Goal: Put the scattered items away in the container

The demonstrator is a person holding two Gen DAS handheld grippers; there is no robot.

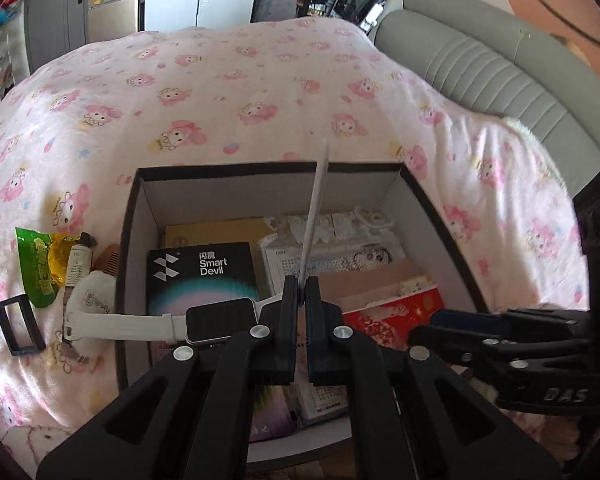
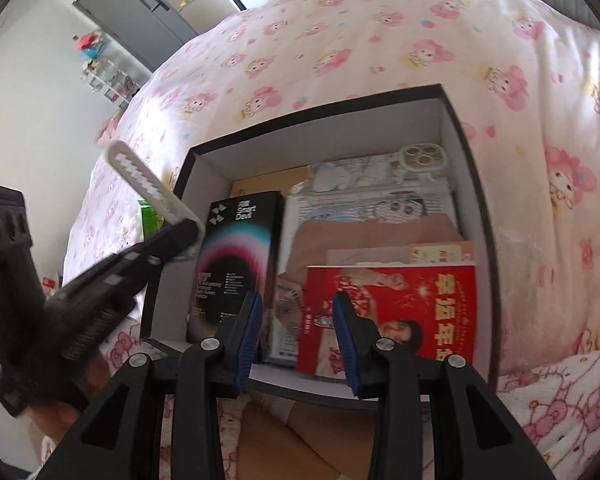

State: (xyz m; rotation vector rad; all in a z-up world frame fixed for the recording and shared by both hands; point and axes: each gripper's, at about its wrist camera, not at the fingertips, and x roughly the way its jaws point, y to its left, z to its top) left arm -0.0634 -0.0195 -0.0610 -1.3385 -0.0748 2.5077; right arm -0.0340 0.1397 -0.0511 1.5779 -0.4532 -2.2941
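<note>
Left gripper (image 1: 300,292) clenched on white watch (image 1: 220,320) strap, which we hold over box (image 1: 140,216) for drop. Right gripper (image 2: 296,320) released, empty, above box. Snack packet (image 1: 40,268), tube (image 1: 78,264) remain on bed (image 1: 260,92).

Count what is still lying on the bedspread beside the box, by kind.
Green snack packet: 1
Tube with black cap: 1
Brown comb: 1
White fluffy pouch: 1
Black rectangular frame: 1
Total: 5
</note>
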